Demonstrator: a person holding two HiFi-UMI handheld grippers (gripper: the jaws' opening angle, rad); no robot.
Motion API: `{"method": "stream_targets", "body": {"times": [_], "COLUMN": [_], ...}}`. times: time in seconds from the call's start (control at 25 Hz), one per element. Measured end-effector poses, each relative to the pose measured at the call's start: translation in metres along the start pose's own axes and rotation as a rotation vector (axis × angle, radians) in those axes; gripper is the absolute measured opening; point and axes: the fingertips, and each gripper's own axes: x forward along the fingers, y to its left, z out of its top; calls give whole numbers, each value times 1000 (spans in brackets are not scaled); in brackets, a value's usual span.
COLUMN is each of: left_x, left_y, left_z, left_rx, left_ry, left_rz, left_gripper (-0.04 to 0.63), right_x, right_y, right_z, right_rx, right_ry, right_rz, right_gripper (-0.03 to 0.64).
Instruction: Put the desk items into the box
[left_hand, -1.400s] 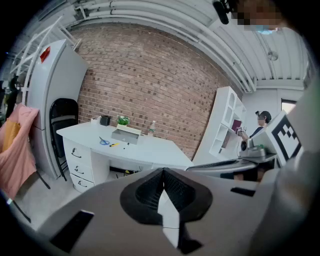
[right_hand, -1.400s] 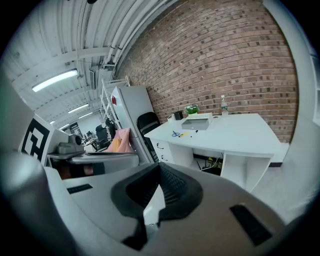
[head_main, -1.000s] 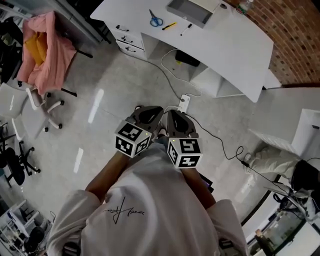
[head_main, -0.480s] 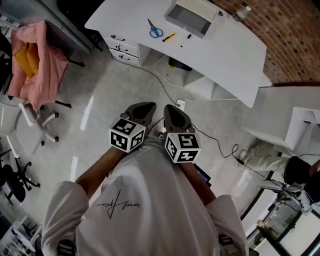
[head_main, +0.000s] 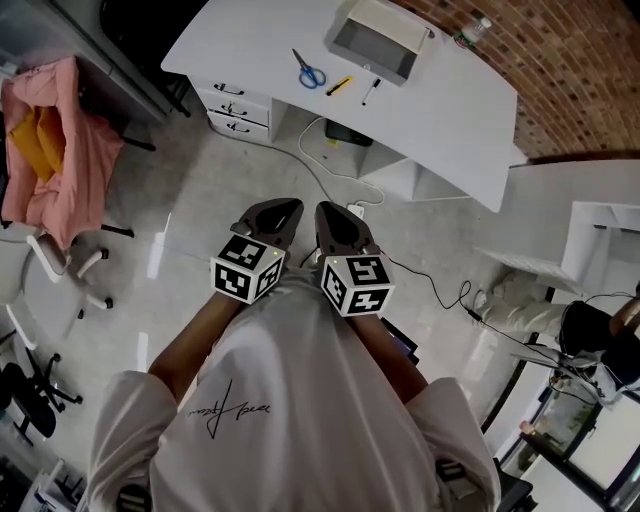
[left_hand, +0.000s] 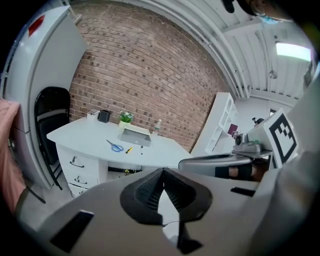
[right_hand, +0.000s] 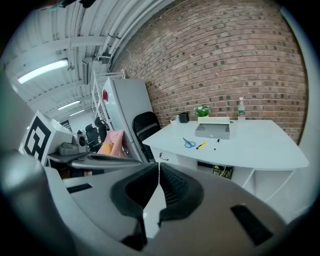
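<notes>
The left gripper (left_hand: 162, 171) and right gripper (right_hand: 158, 165) were both squeezed shut on nothing. Far off on the desk (head_main: 450, 110), scissors (head_main: 309, 72) lay left of the box (head_main: 377, 40). The gripper views showed a plant (right_hand: 202, 111) behind the box. The head view showed a cord (head_main: 310, 160) on the floor.

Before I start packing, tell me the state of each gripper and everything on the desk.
Left gripper: shut, empty.
Right gripper: shut, empty.
Box: on the desk, open-topped, looks empty.
Scissors: flat on the desk, outside the box.
Yellow tool: on the desk, outside the box.
Black pen: on the desk, outside the box.
Desk drawers: closed.
Bottle: upright.
</notes>
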Motion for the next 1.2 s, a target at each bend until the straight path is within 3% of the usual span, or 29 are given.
{"method": "stream_targets", "body": {"times": [0.2,0.44,0.64,0.84,1.2], "left_x": [-28,-46,-50,-41,10], "left_y": [25,41,50,61,80], "left_z": [15,11,19,25,46], "left_rx": [-24,-60,-77,-106,-78], "left_ry": [-112,-141,-176,-176,-104], "left_rz": [33,60,77,93,112], "left_gripper": [6,6,6,6,6], "right_x": [6,-8,-5,6,38], "right_y": [19,2,-1,-13,-63], "right_z": [-9,-7,-11,-4,11], "right_rx": [13,42,22,27,99], "right_ry": [33,21,55,49,57], "right_rz": [7,-98,-104,-105,-120], "right_gripper": [26,26,26,26,27]}}
